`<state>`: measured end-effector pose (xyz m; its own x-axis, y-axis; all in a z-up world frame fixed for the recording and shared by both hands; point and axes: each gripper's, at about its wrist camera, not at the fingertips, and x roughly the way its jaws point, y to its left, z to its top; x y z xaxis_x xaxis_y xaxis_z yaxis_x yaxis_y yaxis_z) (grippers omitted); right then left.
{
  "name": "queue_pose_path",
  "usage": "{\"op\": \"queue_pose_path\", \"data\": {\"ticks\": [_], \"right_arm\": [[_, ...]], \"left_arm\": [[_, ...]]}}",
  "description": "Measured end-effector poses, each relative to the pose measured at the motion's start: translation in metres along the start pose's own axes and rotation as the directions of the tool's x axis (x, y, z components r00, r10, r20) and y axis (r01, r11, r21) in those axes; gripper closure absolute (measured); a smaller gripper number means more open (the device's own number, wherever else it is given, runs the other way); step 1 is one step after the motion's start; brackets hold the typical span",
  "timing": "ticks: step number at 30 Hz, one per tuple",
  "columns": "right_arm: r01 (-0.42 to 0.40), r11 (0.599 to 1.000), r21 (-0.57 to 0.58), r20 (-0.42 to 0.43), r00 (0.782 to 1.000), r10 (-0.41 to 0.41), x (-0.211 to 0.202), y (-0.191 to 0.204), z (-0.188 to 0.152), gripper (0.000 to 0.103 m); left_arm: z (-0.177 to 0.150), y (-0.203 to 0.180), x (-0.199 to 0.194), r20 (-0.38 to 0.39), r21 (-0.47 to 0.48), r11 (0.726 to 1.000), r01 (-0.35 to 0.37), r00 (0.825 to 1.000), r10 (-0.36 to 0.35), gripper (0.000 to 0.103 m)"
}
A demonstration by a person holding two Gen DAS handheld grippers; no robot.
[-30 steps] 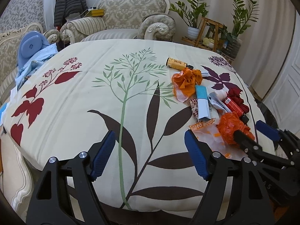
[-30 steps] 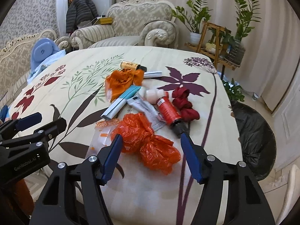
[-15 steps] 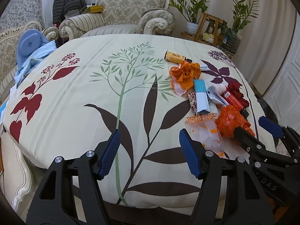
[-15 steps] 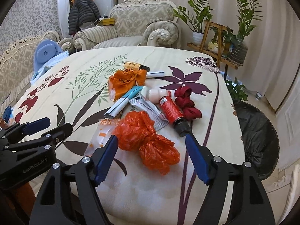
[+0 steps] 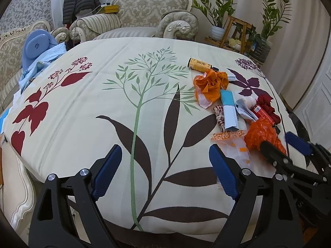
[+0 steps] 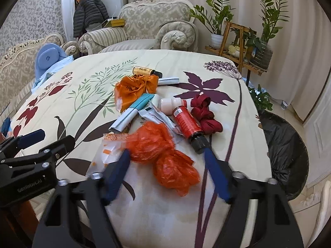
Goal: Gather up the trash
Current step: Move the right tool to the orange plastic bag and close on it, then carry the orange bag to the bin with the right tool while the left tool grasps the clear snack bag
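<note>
Here, in the left wrist view, the left tool (image 5: 165,161) hangs over bare floral cloth on the surface (image 5: 82,107), its jaws just opened wider and spread with nothing between them; the trash pile (image 5: 231,107) lies well off to its right. In the right wrist view, the right tool (image 6: 167,155) has just been closing, its jaws apart on either side of the crumpled orange bag (image 6: 161,150) without pressing it. A black trash bag (image 6: 285,150) sits beside the surface.
</note>
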<state>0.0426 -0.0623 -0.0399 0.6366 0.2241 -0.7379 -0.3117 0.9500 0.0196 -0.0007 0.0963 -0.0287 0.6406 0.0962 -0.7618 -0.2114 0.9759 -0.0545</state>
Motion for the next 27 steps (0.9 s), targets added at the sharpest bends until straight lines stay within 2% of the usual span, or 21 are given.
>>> {"op": "queue_pose_path", "data": {"ticks": [4, 8, 13, 17, 19, 20, 21, 27], "right_arm": [[-0.008, 1.0, -0.025, -0.006, 1.0, 0.008, 0.002, 0.004, -0.001, 0.061], [-0.031, 1.0, 0.002, 0.003, 1.0, 0.031, -0.004, -0.001, -0.002, 0.072], [-0.029, 0.999, 0.027, 0.005, 1.0, 0.029, -0.016, -0.011, -0.004, 0.073], [-0.052, 0.998, 0.046, -0.044, 0.998, 0.054, -0.019, -0.02, -0.009, 0.071], [-0.044, 0.998, 0.042, -0.044, 0.998, 0.046, -0.018, -0.021, -0.012, 0.062], [-0.03, 0.999, 0.031, -0.03, 0.999, 0.03, -0.018, -0.021, -0.012, 0.046], [-0.023, 0.999, 0.023, -0.018, 1.0, 0.024, -0.018, -0.02, -0.013, 0.035], [-0.018, 1.0, 0.019, -0.03, 0.999, 0.019, -0.001, -0.02, -0.011, 0.032]], "left_arm": [[-0.001, -0.001, 0.001, -0.004, -0.005, 1.0, 0.004, 1.0, -0.004, 0.018], [-0.001, -0.007, -0.001, -0.004, 0.0, 1.0, 0.014, 1.0, -0.014, 0.016], [-0.003, -0.017, -0.004, -0.004, 0.014, 1.0, 0.027, 1.0, -0.027, 0.015], [-0.003, -0.02, -0.004, -0.006, 0.022, 1.0, 0.022, 1.0, -0.022, 0.015], [-0.003, -0.019, -0.003, -0.008, 0.017, 1.0, 0.017, 1.0, -0.017, 0.015], [-0.003, -0.019, -0.002, -0.009, 0.014, 1.0, 0.015, 1.0, -0.015, 0.015], [-0.002, -0.018, -0.002, -0.008, 0.012, 1.0, 0.013, 1.0, -0.013, 0.015], [-0.002, -0.016, -0.002, -0.009, 0.011, 1.0, 0.017, 1.0, -0.017, 0.015]]}}
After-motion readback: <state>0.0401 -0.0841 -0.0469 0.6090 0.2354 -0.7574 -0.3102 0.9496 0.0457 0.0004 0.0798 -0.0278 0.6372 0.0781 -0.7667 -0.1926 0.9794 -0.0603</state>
